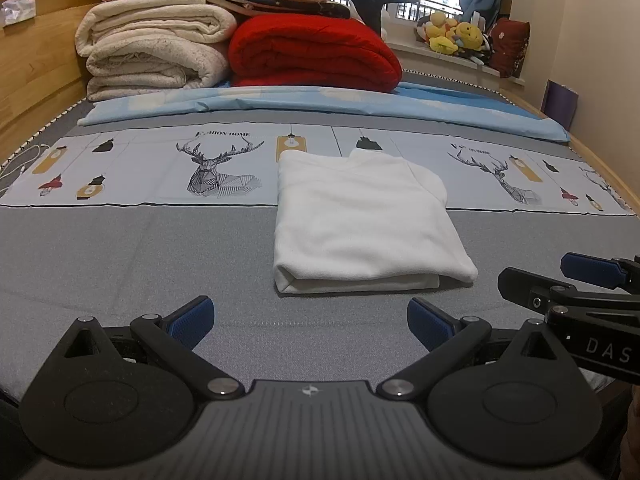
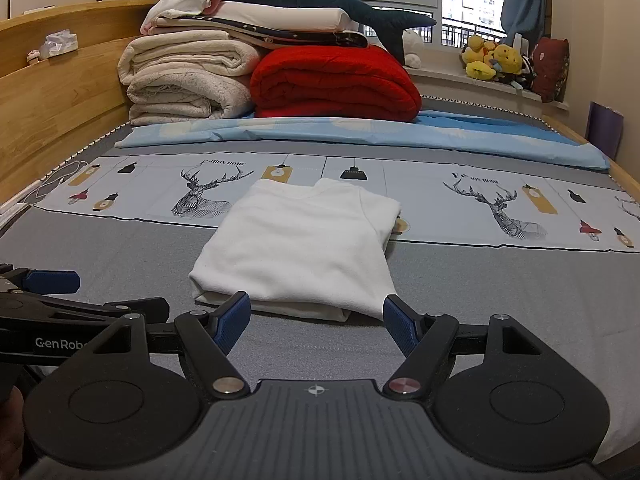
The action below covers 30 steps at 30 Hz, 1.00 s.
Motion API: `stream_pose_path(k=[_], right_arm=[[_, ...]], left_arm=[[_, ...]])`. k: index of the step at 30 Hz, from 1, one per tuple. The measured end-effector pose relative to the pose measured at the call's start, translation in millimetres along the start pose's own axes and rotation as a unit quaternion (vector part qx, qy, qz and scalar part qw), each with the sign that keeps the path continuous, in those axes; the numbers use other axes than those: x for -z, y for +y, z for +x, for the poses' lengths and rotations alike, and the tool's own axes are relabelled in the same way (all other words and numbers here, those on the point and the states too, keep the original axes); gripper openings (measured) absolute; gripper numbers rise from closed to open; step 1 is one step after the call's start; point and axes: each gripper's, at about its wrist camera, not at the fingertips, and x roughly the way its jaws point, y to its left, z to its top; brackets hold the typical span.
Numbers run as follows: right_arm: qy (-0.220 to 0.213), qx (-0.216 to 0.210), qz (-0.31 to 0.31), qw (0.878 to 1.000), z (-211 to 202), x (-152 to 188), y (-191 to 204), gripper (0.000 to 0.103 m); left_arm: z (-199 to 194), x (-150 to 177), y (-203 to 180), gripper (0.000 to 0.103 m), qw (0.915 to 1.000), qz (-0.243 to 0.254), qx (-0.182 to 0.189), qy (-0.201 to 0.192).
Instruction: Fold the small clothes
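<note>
Both grippers are hovering low over the grey mattress (image 1: 120, 248), jaws spread wide and pinching nothing. Just beyond the right gripper (image 2: 316, 322) the folded white garment (image 2: 300, 248) is lying, its near folded edge almost between the blue pads (image 2: 234, 320). From the left gripper (image 1: 310, 322) the garment (image 1: 360, 220) is sitting ahead and slightly right, farther off. Its long axis is running away from the jaws toward the deer-print sheet (image 1: 160, 168). The right gripper looks nearer, so it seems better placed for any final fold or smoothing.

One folded white garment (image 1: 360, 216), one red quilt (image 1: 316, 54), two printed deer (image 1: 218, 168), two grippers (image 1: 310, 320).
</note>
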Motion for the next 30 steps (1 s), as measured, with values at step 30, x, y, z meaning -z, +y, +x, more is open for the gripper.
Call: stream_pose_path(k=[30], right_arm=[[0.004,-0.001,0.001,1.000,2.9,1.6,0.8,0.075]], left_arm=[[1.4,0.4,2.9,0.103,1.0000,0.008,0.002,-0.003]])
